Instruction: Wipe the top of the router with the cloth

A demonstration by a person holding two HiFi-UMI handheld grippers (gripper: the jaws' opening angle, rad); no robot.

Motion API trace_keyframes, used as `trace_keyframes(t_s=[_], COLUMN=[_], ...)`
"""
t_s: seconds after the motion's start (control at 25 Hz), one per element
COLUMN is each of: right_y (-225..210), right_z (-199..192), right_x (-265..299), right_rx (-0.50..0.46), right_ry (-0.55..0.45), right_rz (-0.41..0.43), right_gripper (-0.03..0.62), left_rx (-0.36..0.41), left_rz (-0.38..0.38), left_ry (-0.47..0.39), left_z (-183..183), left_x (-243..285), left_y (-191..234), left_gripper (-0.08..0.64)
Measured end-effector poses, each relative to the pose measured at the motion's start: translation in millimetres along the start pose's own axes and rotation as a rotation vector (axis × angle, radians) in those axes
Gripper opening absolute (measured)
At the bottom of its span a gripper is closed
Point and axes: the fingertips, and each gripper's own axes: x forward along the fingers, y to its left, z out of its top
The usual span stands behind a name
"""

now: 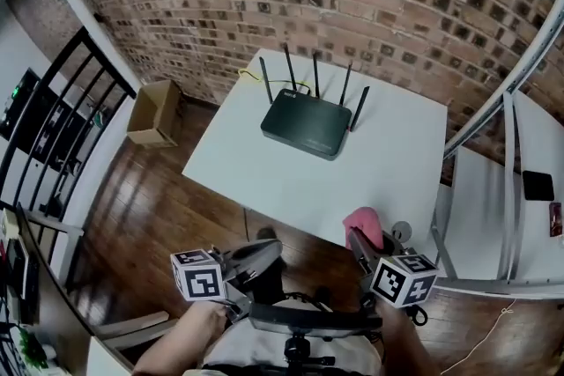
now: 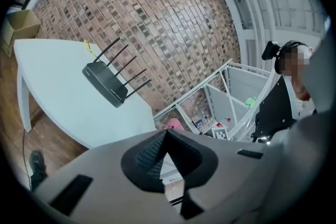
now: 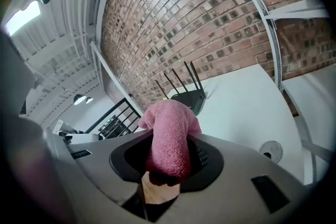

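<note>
The black router [image 1: 300, 123] with several upright antennas lies near the far edge of the white table [image 1: 370, 185]. Both grippers hang in front of the table's near edge, well short of the router. My right gripper [image 1: 359, 240] is shut on a pink cloth [image 1: 364, 226], which sticks up out of its jaws [image 3: 169, 139]. The router [image 3: 190, 99] shows beyond the cloth in the right gripper view. My left gripper [image 1: 264, 249] holds nothing, and its pads meet at the tips [image 2: 167, 132]. From the left gripper view the router [image 2: 105, 84] sits far off to the left.
A cardboard box [image 1: 157, 112] stands on the wooden floor left of the table. A white metal shelf frame [image 1: 511, 180] stands at the right, a black railing [image 1: 62, 145] at the left, a brick wall behind. A yellow cable [image 1: 249, 73] runs behind the router.
</note>
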Motion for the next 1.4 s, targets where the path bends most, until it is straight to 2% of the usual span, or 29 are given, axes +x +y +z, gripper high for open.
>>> trace_keyframes(t_s=[0.16, 0.28, 0.44, 0.56, 0.76, 1.0, 1.28, 1.4], right_y=[15, 31, 43, 51, 54, 33, 6, -7], right_z=[26, 47, 70, 86, 99, 113, 127, 136], right_x=[69, 117, 167, 201, 236, 282, 349, 379], right_rx=[0.026, 0.019, -0.007, -0.021, -0.023, -0.041, -0.136, -0.232], right_ry=[-0.005, -0.006, -0.015, -0.026, -0.012, -0.001, 0.043, 0.087], right_rz=[-0.065, -0.117, -0.207, -0.244, -0.281, -0.307, -0.343, -0.391], right_gripper=[0.132, 0.132, 0.132, 0.132, 0.133, 0.133, 0.137, 0.143], left_rx=[0.029, 0.018, -0.001, -0.001, -0.007, 0.006, 0.000, -0.018], left_rz=[0.001, -0.017, -0.067, -0.095, -0.125, -0.129, -0.111, -0.097], left_ry=[0.061, 0.080, 0.123, 0.154, 0.172, 0.161, 0.178, 0.199], left_z=[61, 109, 152, 175, 201, 216, 219, 219], left_x=[-10, -23, -34, -39, -38, -25, -3, 8], left_y=[61, 99, 134, 155, 175, 193, 210, 218], left_gripper=[0.009, 0.009, 0.009, 0.008, 0.008, 0.008, 0.009, 0.009])
